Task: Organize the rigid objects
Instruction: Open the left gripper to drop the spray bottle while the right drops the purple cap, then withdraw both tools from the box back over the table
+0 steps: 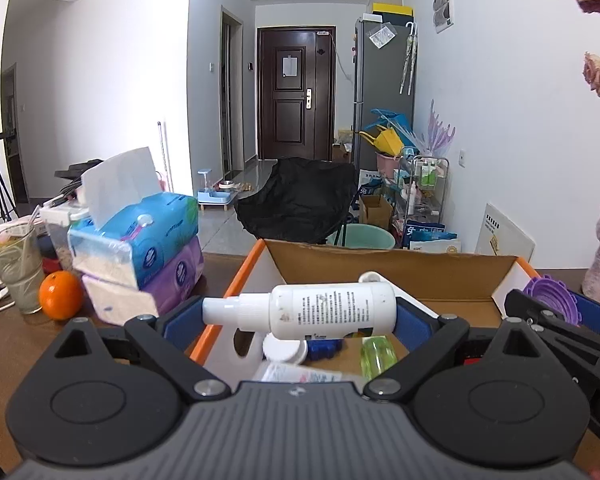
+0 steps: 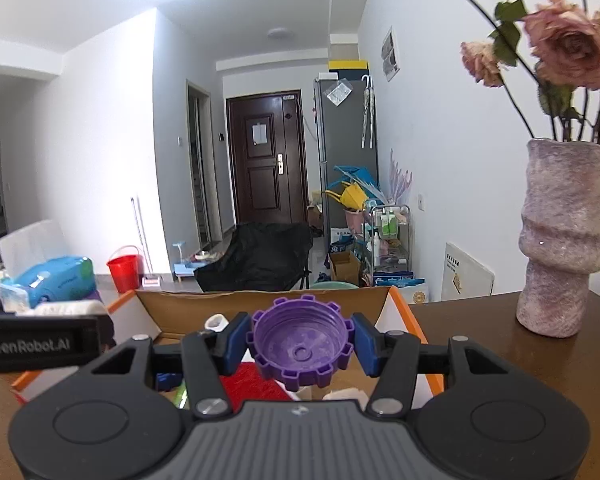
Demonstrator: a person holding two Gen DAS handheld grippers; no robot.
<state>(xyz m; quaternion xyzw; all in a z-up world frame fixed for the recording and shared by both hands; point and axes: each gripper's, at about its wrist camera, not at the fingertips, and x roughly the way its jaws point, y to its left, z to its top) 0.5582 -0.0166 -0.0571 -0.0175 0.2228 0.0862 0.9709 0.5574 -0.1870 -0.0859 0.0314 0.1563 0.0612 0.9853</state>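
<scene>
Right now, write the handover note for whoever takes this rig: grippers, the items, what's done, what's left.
Left gripper: shut on white spray bottle, held sideways above the cardboard box.
Right gripper: shut on purple cap, open side toward the camera, above the same box.
Done: several small items already lie in the box.
Left: release both into the box. The orange and tissue packs stay on the table.

A brown wooden table [image 2: 480, 332] carries everything. On it, an open cardboard box [image 1: 380, 268] sits at centre, stacked tissue packs [image 1: 148, 256], an orange [image 1: 60, 295] and a glass [image 1: 18, 272] lie at left, and a vase [image 2: 560, 240] stands at right.
</scene>
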